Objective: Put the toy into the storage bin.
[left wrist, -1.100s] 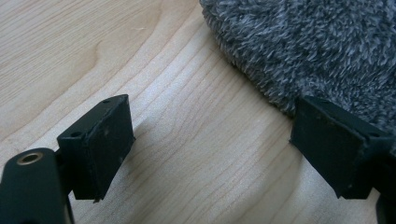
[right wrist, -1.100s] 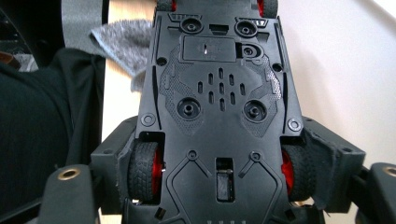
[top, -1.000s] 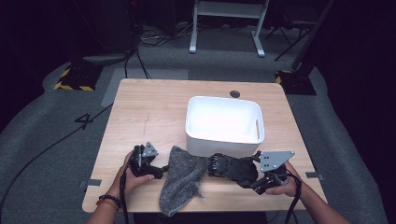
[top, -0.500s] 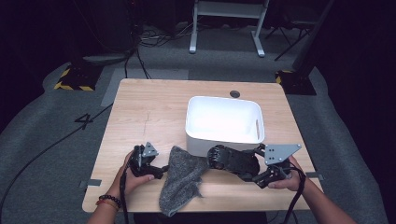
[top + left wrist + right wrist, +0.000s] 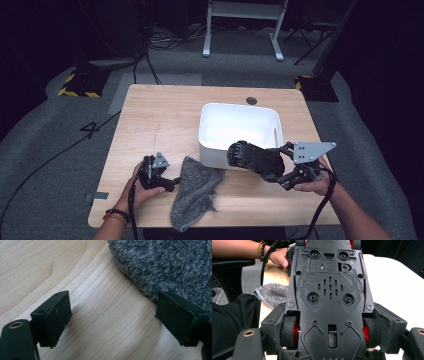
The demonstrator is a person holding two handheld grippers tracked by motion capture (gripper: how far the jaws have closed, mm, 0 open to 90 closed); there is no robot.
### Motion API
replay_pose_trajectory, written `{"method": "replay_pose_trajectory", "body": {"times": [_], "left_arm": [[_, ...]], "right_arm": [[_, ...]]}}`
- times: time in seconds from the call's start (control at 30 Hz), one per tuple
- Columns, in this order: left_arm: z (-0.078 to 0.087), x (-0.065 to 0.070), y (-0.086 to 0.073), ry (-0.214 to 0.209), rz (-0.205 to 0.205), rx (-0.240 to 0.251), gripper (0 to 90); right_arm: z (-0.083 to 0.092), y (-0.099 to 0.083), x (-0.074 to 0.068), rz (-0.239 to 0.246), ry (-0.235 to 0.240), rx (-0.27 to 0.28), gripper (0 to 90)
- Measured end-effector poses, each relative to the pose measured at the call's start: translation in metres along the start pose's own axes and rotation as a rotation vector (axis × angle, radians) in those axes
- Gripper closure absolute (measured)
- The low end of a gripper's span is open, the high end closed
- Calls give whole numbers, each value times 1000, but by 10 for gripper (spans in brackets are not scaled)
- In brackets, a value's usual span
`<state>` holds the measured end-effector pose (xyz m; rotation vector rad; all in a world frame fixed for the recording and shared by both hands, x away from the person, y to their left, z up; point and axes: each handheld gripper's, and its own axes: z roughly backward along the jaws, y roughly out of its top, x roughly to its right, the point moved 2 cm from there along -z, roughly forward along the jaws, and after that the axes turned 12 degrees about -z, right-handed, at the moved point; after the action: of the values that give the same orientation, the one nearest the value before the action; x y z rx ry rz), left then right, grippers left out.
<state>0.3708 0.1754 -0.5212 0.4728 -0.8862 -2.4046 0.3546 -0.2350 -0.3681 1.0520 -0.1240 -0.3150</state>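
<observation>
Black plastic toy car, stiff and light, sits clamped across its rear wheels in the right gripper, at the bin's 6 o'clock; the left gripper stands wide, empty.

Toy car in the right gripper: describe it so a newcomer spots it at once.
On the wooden table, look at the near right corner of the white bin. There the right gripper clamps a black toy car, wheels red-rimmed, unlike the flat grey cloth.

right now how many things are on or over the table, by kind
toy car: 1
grey fuzzy cloth: 1
white bin: 1
grippers: 2, left gripper and right gripper
total: 5
</observation>
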Motion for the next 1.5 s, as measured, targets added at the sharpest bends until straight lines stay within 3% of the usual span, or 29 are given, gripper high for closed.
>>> {"method": "replay_pose_trajectory", "body": {"times": [0.4, 0.77, 1.5], "left_arm": [[0, 0, 0, 0, 0, 0, 134], [0, 0, 0, 0, 0, 0, 134], [0, 0, 0, -1, 1, 1, 133]], "right_arm": [[7, 14, 16, -10, -26, 23, 245], [3, 25, 33, -22, -44, 10, 245], [-20, 45, 71, -30, -84, -90, 245]]}}
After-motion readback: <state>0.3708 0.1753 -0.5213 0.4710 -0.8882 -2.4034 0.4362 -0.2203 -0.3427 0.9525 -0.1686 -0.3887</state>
